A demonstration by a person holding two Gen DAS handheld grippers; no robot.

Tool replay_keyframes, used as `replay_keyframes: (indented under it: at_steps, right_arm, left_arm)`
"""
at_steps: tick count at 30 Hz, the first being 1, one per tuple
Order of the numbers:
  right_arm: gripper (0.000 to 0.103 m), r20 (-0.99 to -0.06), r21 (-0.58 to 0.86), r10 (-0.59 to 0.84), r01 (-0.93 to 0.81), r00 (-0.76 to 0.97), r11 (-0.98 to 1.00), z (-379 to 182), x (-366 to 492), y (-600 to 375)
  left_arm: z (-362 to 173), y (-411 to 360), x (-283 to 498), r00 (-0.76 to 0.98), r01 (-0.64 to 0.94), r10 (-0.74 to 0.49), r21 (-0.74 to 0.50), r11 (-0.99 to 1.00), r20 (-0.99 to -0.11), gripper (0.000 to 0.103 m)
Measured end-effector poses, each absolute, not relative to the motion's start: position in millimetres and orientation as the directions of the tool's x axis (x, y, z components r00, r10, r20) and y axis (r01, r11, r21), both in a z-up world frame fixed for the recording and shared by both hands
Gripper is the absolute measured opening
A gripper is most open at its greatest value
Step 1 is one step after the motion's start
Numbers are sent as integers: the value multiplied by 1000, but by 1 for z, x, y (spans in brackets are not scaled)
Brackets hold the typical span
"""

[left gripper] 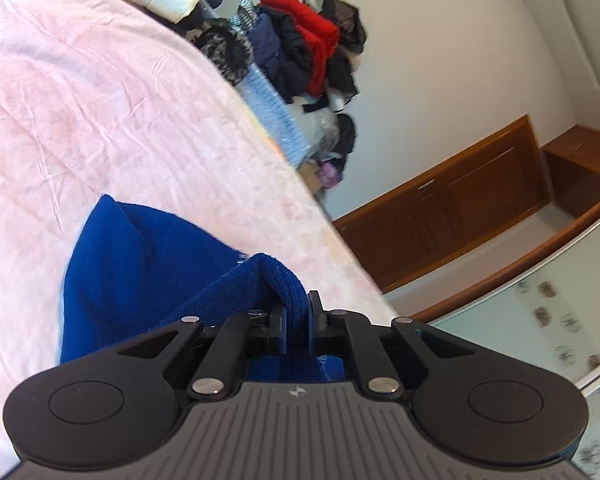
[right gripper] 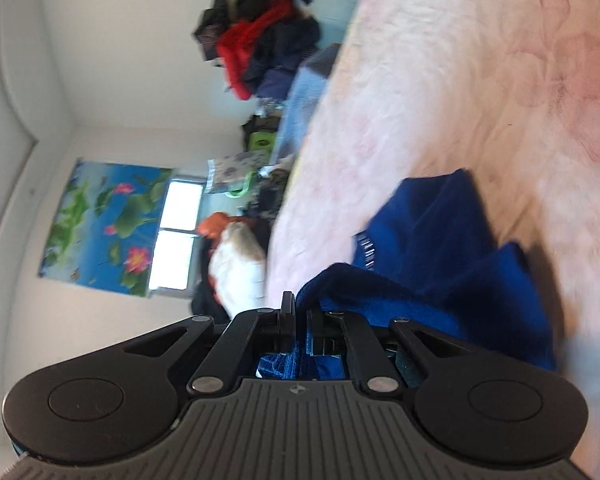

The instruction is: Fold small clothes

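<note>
1. The left hand-held gripper is nearly closed and pinches a ribbed edge of the blue knitted garment. The cloth goes right between its two black fingers.
2. The right hand-held gripper is nearly closed too, and it pinches another edge of the same blue knitted garment.
3. The rest of the garment hangs just in front of both grippers and droops down onto the pink bed cover.
4. It looks soft, light and floppy. It bends where it is held and sags in between, so I think it will not keep a shape by itself.
5. The knit looks fuzzy, not slippery, so a small pinch should hold it.
6. The thick ribbed edge is the best spot to grab, I think. Holding two corners far apart should keep it flat for folding.
</note>
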State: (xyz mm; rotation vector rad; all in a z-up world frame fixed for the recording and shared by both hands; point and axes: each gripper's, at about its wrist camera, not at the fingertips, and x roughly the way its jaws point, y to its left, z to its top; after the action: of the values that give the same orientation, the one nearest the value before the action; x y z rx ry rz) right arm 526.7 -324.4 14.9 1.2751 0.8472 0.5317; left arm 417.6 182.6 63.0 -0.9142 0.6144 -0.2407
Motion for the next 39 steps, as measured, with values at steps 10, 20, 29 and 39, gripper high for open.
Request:
replay_keyframes:
  at_steps: [10, 20, 29, 39]
  right_arm:
    - [62, -235, 971, 740, 121, 630, 205, 0, 541, -339]
    - [58, -538, 740, 656, -77, 530, 668, 41, 571, -317]
    - [52, -608, 673, 664, -160, 435, 722, 39, 584, -300]
    - [39, -628, 652, 663, -189, 407, 734, 42, 594, -296]
  left_arm:
    - [39, 225, 423, 843, -169, -344, -810, 561, -414, 59]
    - [75, 206, 433, 796, -77, -226, -465, 882, -561, 90]
    - [47, 187, 466, 692, -22, -298, -431, 902, -658, 89]
    - [42, 177, 493, 620, -83, -199, -316, 945, -759, 18]
